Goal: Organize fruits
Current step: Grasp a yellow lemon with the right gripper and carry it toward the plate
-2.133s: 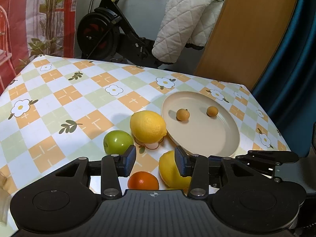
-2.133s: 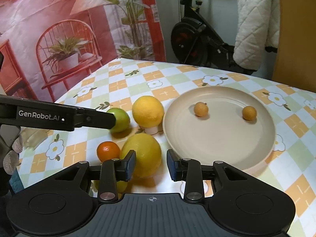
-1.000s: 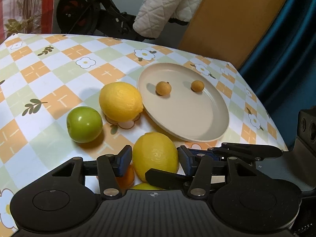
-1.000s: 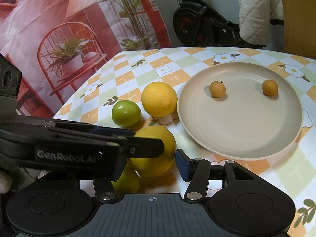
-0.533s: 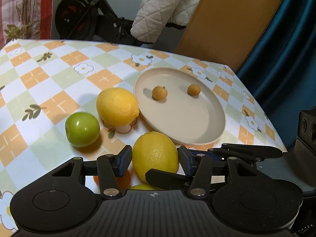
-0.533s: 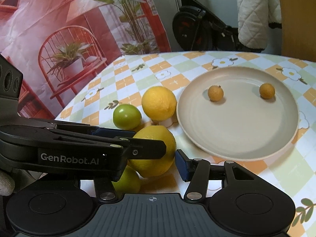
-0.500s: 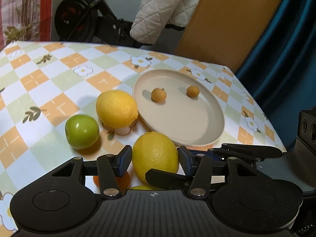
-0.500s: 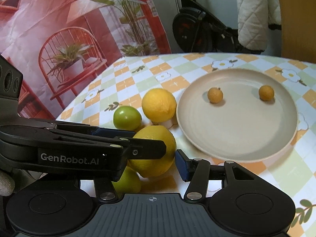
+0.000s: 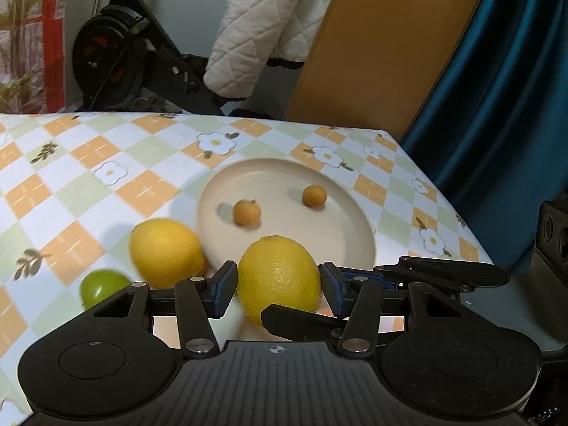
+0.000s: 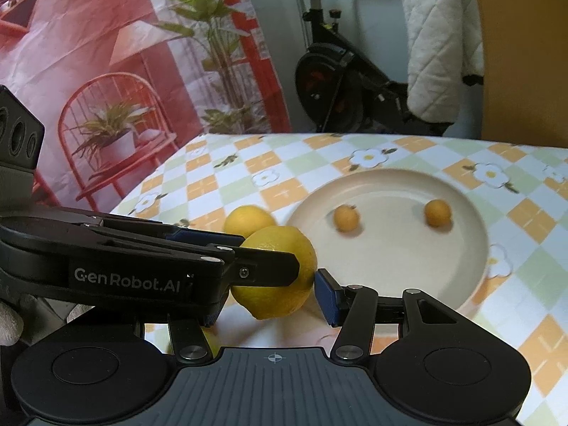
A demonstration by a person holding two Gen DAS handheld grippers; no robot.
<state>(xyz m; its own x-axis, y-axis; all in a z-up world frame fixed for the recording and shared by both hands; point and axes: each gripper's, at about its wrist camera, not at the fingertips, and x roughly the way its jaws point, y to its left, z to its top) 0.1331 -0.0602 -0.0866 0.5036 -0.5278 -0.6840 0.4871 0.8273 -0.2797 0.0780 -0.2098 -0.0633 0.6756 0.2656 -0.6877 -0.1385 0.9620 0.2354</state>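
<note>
A yellow lemon (image 9: 279,277) sits between the pads of both grippers and is held up off the checked tablecloth. My left gripper (image 9: 278,285) is shut on it; my right gripper (image 10: 264,294) is shut on the same lemon (image 10: 277,269), its left finger hidden behind the left gripper's arm. A cream plate (image 9: 340,227) lies just beyond, holding two small orange fruits (image 9: 246,212) (image 9: 313,196). A second lemon (image 9: 165,250) and a green apple (image 9: 101,285) lie on the cloth to the left.
The table's right edge (image 9: 447,195) meets a blue curtain. An exercise bike (image 9: 117,56) with a white quilted cover stands behind the table. A red backdrop with a chair print (image 10: 106,124) is at the left.
The lemon has risen off the cloth with both grippers around it and moved toward the plate. The small orange under the grippers is out of view.
</note>
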